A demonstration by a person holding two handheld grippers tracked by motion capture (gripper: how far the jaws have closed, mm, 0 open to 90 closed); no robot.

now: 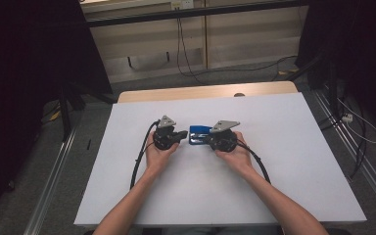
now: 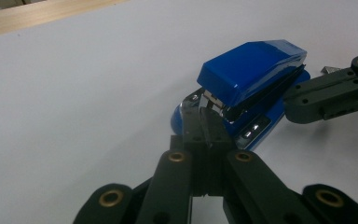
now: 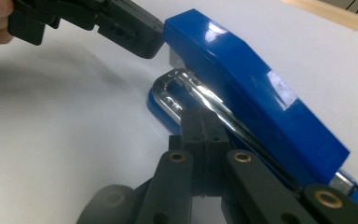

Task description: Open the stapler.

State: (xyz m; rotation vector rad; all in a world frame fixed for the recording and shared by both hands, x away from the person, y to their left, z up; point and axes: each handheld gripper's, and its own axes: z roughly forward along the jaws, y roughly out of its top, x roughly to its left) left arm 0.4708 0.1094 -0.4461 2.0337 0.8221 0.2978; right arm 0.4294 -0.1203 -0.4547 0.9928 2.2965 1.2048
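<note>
Currently, what I see: a white bench with one blue stapler near its middle, between my two hand-held tools.
Stapler: its blue top is hinged up from the base, and the shiny metal staple channel is exposed.
Left tool: jaws pressed together, tip touching the stapler's front end just under the raised top. Whether it pinches a small metal part there, I cannot tell.
Right tool: jaws pressed together, tip resting against the metal channel on the stapler's side; nothing visibly gripped.
Done so far, as I judge it: the stapler is already opened.
Left to do, as I judge it: the work inside the channel, perhaps staples, then closing the top.
</note>
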